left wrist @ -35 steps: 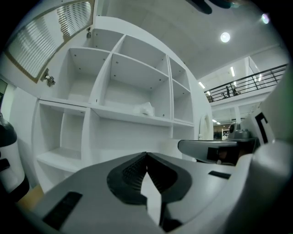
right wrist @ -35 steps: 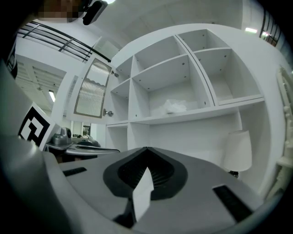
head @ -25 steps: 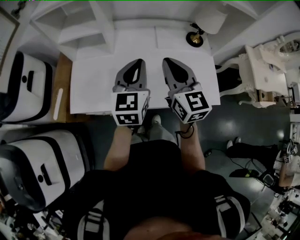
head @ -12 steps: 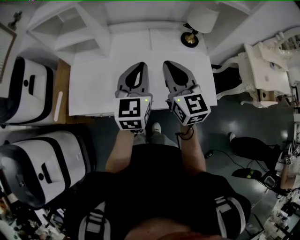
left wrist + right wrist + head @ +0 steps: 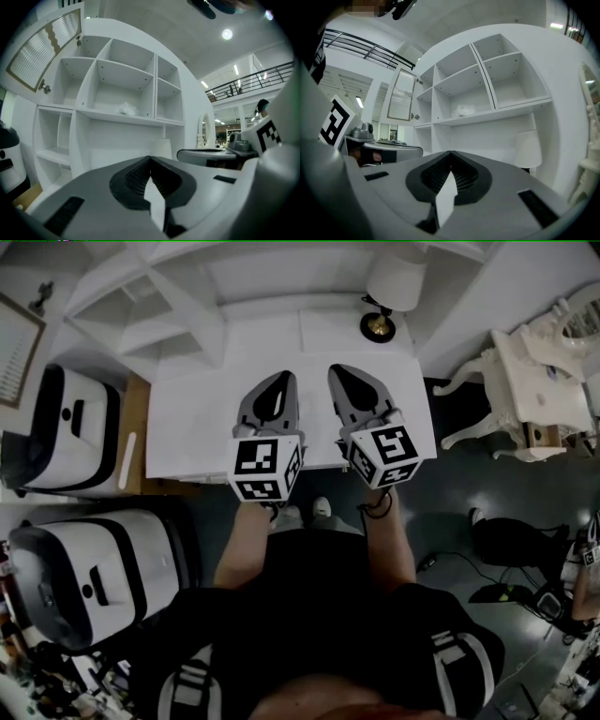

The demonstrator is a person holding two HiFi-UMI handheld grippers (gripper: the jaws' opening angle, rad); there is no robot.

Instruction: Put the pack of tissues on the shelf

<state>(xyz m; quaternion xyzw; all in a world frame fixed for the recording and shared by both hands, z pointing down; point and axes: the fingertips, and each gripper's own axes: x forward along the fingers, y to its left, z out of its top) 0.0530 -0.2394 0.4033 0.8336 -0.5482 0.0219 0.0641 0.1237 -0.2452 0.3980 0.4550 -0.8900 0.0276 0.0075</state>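
A small white crumpled pack of tissues (image 5: 125,108) lies in a middle compartment of the white shelf unit (image 5: 187,306), resting on the board; the right gripper view shows the pack of tissues (image 5: 465,110) there too. My left gripper (image 5: 279,381) and right gripper (image 5: 339,371) hover side by side over the white desk (image 5: 187,418), pointing at the shelf from well short of it. The left gripper (image 5: 150,158) is shut with nothing in it. The right gripper (image 5: 451,152) is shut and empty as well.
A table lamp (image 5: 380,324) stands at the desk's back right. Two white-and-black machines (image 5: 66,427) (image 5: 94,577) stand at the left beside a wooden surface (image 5: 131,437). White ornate furniture (image 5: 534,371) stands at the right. Cables lie on the dark floor (image 5: 487,587).
Both grippers stay shut and side by side. They have drifted slightly toward me with the view, and more of the shelf unit shows at the top.
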